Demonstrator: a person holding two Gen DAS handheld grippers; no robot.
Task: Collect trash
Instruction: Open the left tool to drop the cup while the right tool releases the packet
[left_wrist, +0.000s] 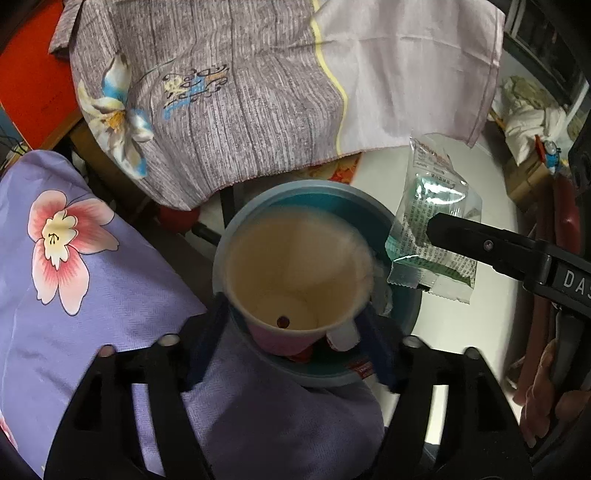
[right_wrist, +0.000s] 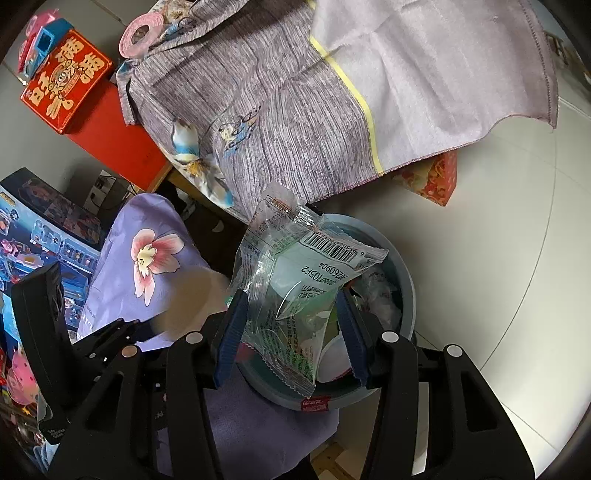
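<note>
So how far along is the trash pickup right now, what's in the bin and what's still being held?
Partly done. The blue bin already holds some wrappers. The paper cup sits over the bin's mouth between the left gripper fingers, which look spread clear of it. The right gripper is shut on the clear snack wrapper above the bin; that still needs dropping. No other loose trash is clearly visible.

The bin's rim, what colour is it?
Greyish blue rim, with a teal inside; clearest in the left wrist view.

A lived-in home: floral bedding (left_wrist: 74, 258), boxed toys (right_wrist: 40, 229) and a festive red gift box (right_wrist: 66, 81).
</note>
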